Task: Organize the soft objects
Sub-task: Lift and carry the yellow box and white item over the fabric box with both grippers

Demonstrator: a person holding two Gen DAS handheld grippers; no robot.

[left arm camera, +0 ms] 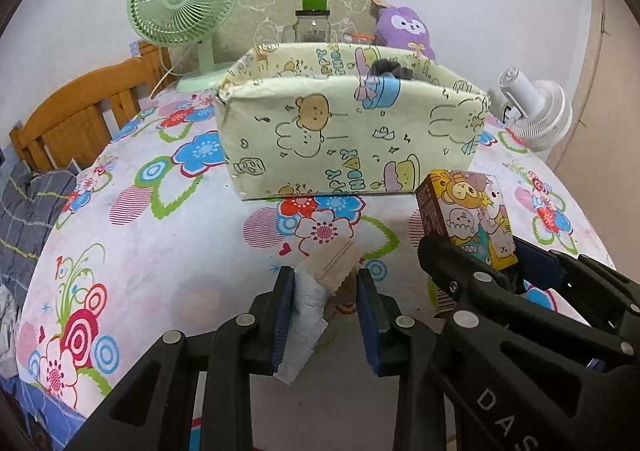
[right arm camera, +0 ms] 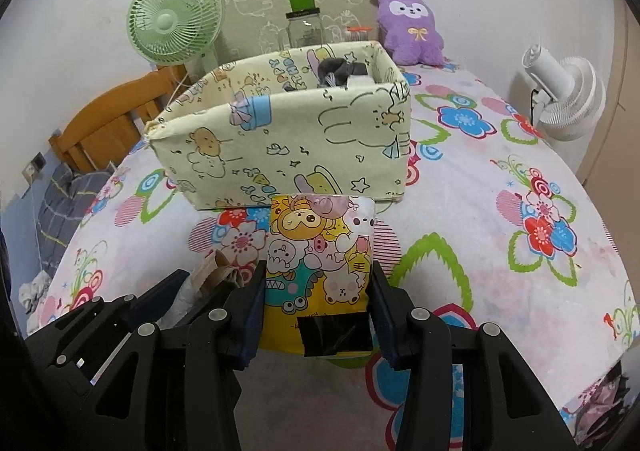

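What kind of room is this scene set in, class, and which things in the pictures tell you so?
Most likely a bedroom at home: a floral bedsheet covers the surface, a wooden headboard stands at its edge, and a purple plush toy sits by the wall.

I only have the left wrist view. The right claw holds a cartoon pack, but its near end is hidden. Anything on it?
Observer: Yes, black tape covers the near end of the cartoon pack, which sits between the pads of the right claw.
Reviewer: What lies in the storage box?
Observer: Grey and dark soft pieces are piled at the far right corner of the storage box.
Reviewer: Is the purple plush whole?
Observer: The purple plush sits upright behind the box, with a yellow bow on its chest.
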